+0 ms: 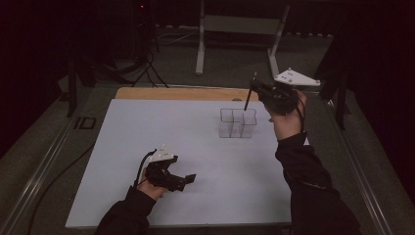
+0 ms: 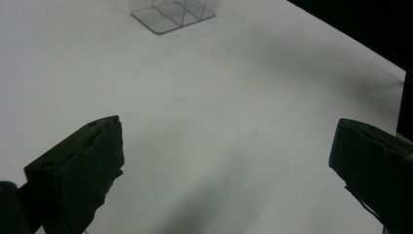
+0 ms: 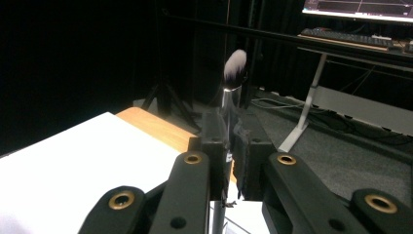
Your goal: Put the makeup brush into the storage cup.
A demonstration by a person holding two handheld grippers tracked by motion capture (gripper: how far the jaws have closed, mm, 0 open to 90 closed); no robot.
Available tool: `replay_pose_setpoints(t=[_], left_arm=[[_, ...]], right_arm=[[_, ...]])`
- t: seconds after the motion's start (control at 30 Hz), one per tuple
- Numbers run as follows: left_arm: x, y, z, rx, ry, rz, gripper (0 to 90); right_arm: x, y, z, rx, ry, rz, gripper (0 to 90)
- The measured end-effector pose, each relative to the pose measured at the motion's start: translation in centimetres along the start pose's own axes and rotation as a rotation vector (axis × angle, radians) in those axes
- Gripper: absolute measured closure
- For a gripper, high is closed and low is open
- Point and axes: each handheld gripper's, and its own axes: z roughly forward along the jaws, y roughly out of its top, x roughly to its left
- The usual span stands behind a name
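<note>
Right gripper (image 1: 258,90) clamped on a makeup brush (image 3: 233,73), bristles up, handle hanging just over the far right cell of the clear acrylic organizer (image 1: 238,123) at far right of the counter (image 1: 147,127); left gripper (image 1: 183,180) idle near left, fingers (image 2: 78,170) spread wide, nothing between. Best to keep brush upright, line handle tip over one cell, lower straight, release only once handle is inside. Plenty of bare counter left and near of organizer; right counter edge close to the right hand, so avoid swinging outward.
</note>
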Motion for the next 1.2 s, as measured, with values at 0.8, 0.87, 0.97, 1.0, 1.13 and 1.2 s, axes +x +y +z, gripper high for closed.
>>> replay_pose_setpoints(t=[0.8, 0.87, 0.97, 1.0, 1.13, 1.2], left_arm=[[0.1, -0.1, 0.0, -0.002, 0.007, 0.002, 0.8], [0.1, -0.1, 0.0, -0.001, 0.007, 0.002, 0.8], [0.1, -0.1, 0.0, -0.002, 0.007, 0.001, 0.8], [0.1, -0.1, -0.1, -0.004, 0.011, -0.001, 0.8], [0.1, -0.1, -0.1, -0.006, 0.012, -0.003, 0.8], [0.1, -0.1, 0.0, -0.002, 0.010, -0.001, 0.8]], right_arm=[[-1.1, -2.5, 3.8, 0.067, -0.029, 0.073, 84.2], [-1.1, -2.9, 4.1, 0.074, -0.027, 0.078, 84.2], [-1.1, -3.6, 4.5, 0.089, -0.027, 0.078, 84.2], [-1.1, -3.7, 4.6, 0.093, -0.026, 0.078, 84.2], [-1.2, -4.4, 5.1, 0.100, -0.025, 0.085, 84.2], [-1.2, -4.7, 5.2, 0.106, -0.025, 0.083, 84.2]])
